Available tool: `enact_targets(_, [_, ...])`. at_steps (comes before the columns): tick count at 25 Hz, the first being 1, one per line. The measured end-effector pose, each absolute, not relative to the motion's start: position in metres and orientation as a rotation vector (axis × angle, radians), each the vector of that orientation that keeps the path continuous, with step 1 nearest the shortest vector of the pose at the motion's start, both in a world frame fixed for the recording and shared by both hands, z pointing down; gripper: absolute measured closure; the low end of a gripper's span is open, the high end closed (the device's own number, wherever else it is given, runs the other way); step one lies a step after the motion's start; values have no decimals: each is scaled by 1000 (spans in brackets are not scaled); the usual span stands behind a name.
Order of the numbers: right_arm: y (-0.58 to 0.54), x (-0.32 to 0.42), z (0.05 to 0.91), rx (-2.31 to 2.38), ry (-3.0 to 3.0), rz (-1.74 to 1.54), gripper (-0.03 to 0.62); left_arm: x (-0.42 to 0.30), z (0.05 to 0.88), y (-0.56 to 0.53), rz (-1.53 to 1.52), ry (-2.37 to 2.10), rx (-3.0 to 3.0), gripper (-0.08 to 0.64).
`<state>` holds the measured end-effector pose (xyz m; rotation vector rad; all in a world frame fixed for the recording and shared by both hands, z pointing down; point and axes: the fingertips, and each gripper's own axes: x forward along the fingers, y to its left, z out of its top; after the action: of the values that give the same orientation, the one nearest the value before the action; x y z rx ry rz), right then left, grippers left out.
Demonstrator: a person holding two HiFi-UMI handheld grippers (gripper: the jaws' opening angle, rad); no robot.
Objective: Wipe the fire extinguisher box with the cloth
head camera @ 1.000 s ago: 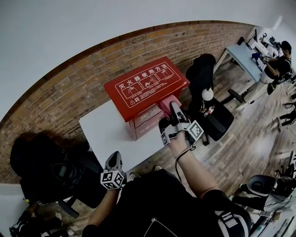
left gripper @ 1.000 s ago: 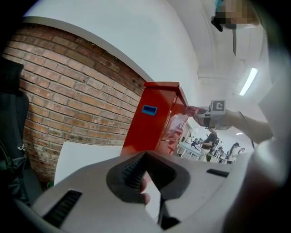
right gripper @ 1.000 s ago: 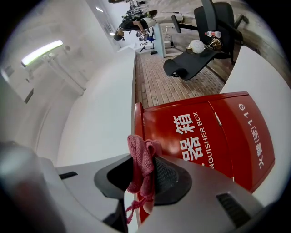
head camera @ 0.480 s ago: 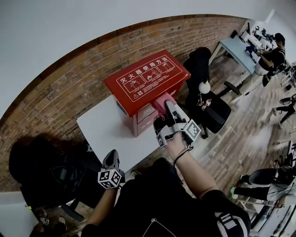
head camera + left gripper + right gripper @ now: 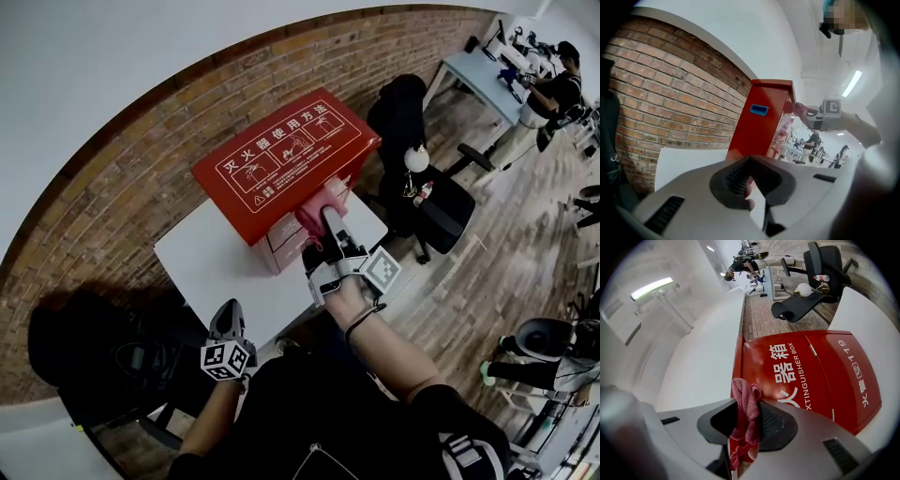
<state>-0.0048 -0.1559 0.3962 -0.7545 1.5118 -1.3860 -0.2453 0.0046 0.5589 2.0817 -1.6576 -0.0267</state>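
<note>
Clamping cloth (image 5: 743, 411) lengthwise, right gripper (image 5: 325, 223) facing box (image 5: 811, 366).

Brick wall (image 5: 141, 141), wooden floor (image 5: 506, 272), office chair (image 5: 422, 202)

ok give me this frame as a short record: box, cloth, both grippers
box: red fire extinguisher box, standing on white table by the brick wall
cloth: pink cloth, up against the box's front face near its top edge
right gripper: right gripper shut on the cloth, held at the box front
left gripper: left gripper shut, nothing in it, low at the table's near edge, away from the box
</note>
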Motion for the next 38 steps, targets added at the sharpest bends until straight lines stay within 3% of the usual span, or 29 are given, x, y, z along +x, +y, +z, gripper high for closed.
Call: enact_targets(38, [-161,5,522,-937,1459,-1470,477,-239,558,25,128,-1608,2162,538])
